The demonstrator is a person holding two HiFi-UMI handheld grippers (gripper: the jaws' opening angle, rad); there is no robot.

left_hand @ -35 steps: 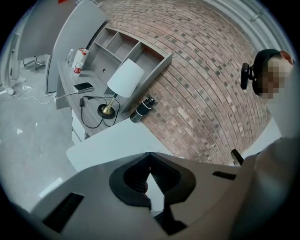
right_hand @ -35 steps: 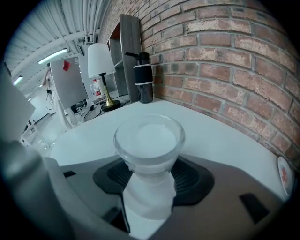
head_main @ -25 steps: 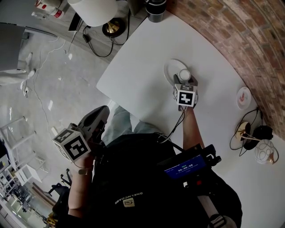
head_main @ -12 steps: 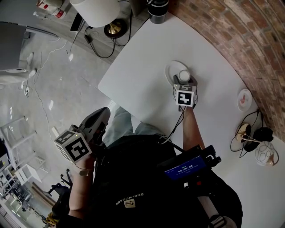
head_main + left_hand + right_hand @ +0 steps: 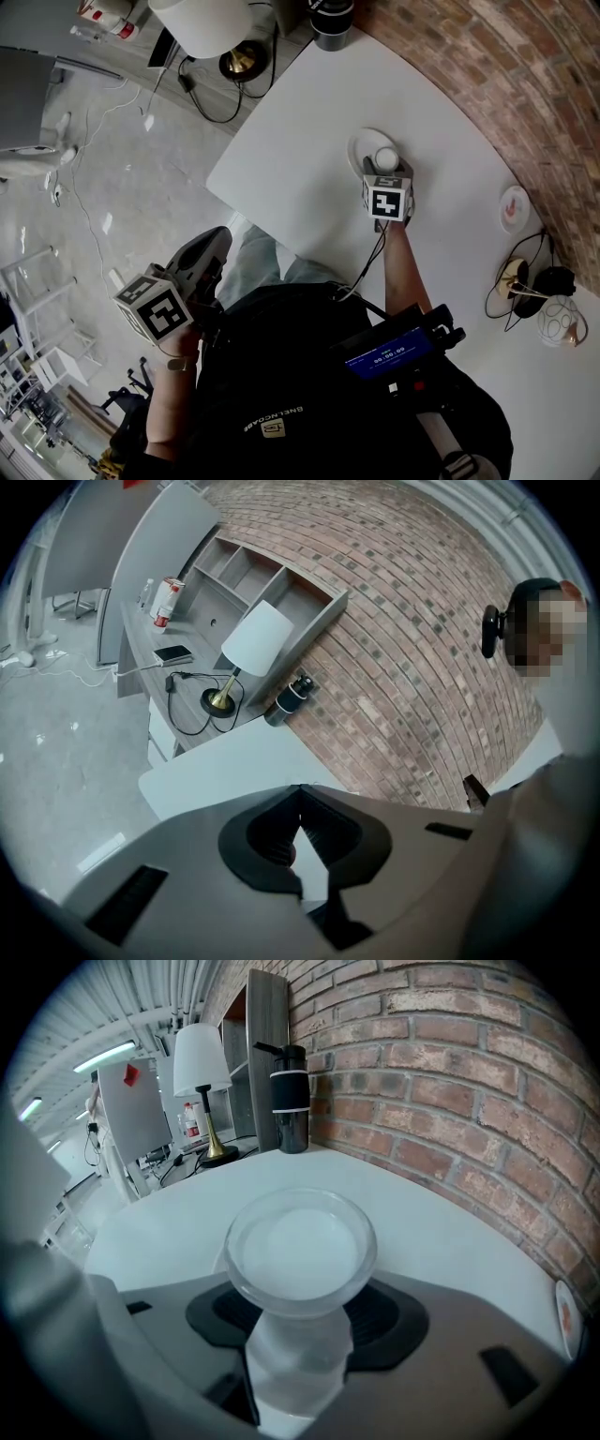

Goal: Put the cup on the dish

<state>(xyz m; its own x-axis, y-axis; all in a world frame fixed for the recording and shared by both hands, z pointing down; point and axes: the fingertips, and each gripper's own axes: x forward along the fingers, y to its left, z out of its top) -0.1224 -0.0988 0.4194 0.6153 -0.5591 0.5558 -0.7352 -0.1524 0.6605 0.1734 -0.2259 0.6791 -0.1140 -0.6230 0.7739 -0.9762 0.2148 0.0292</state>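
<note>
A translucent white cup (image 5: 300,1251) stands upright between the jaws of my right gripper (image 5: 300,1335), which is shut on its lower body. In the head view the cup (image 5: 386,157) is over the right part of the white dish (image 5: 364,147) on the white table (image 5: 281,178), with the right gripper (image 5: 386,169) just behind it. Whether the cup's base touches the dish I cannot tell. My left gripper (image 5: 208,246) hangs low beside the person's left leg, off the table. Its jaws meet at the tips with nothing between them (image 5: 300,794).
A black bottle (image 5: 290,1098) and a white-shaded lamp (image 5: 204,1072) stand at the table's far end by the brick wall (image 5: 450,1063). A small plate with a red mark (image 5: 513,206) lies at the right. Cables and small objects (image 5: 534,281) sit near the right edge.
The right gripper with the cup has crept a little farther over the dish. The left gripper has stayed put.
</note>
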